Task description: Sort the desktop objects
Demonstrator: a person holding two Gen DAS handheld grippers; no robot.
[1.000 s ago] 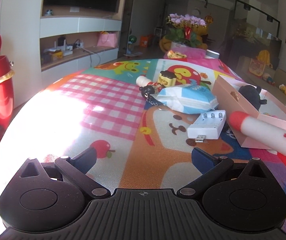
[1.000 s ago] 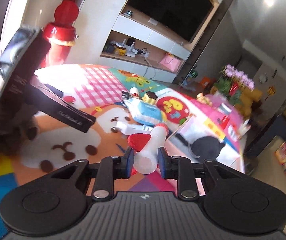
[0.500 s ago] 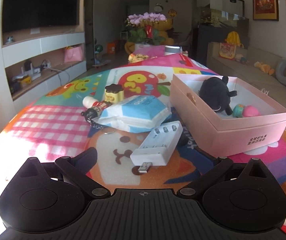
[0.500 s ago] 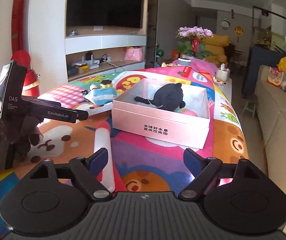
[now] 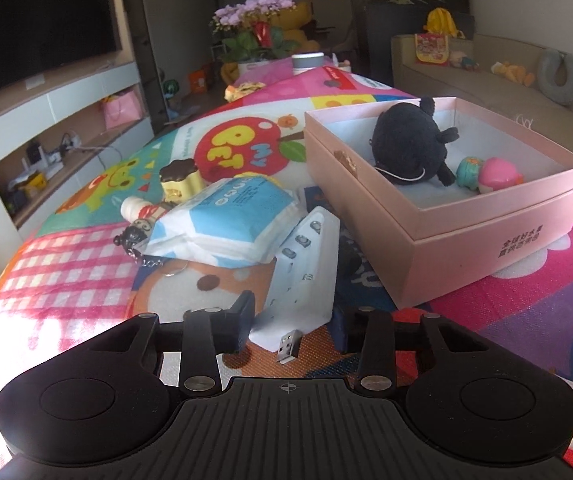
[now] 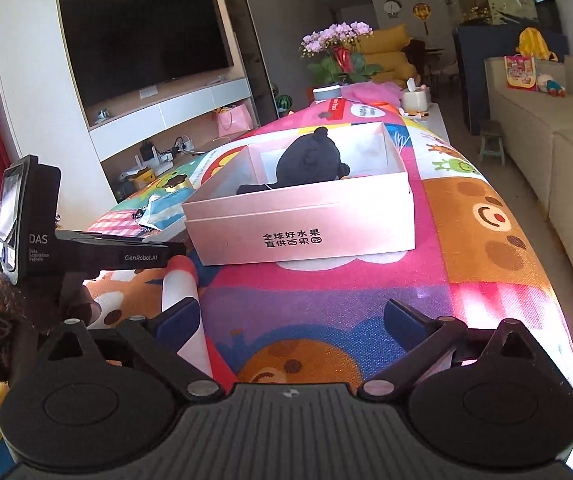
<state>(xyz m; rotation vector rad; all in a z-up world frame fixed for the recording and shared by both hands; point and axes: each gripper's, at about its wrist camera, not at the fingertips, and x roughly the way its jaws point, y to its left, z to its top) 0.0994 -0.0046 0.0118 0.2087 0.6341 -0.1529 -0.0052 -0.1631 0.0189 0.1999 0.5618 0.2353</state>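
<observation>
A: Where do the sorted items lie with respect to the pink box [image 5: 446, 216]?

B: Inside it rest a black plush toy [image 5: 410, 148], a small teal figure [image 5: 468, 168] and a pink one [image 5: 498, 174]. The box stands open on the tabletop [image 5: 526, 312], which is covered by a bright cartoon mat.

A: And the unsorted items?

B: All lie to the left of the box as the left wrist view shows it. A white battery charger [image 5: 302, 276], with a USB plug [image 5: 289, 346] at its near end, sits just beside the box's near left corner. Farther from the box, a blue-and-white tissue pack [image 5: 226, 220] overlaps the charger's far end. Beyond the pack are a small bottle [image 5: 138, 208], a yellow cake-shaped toy with a dark top [image 5: 178, 180] and a dark keychain figure [image 5: 132, 238].

A: State of the left hand-held gripper [image 5: 294, 320]?

B: Its jaws are closing around the near end of the charger; the pads sit against the charger's two sides.

A: And the right hand-held gripper [image 6: 294, 320]?

B: Its jaws are opening, spread wide with nothing between them, aimed at the box's front wall. A white tube with a red tip [image 6: 184, 300] lies on the mat just beside its left finger [image 6: 178, 316], in front of the box's left corner.
</observation>
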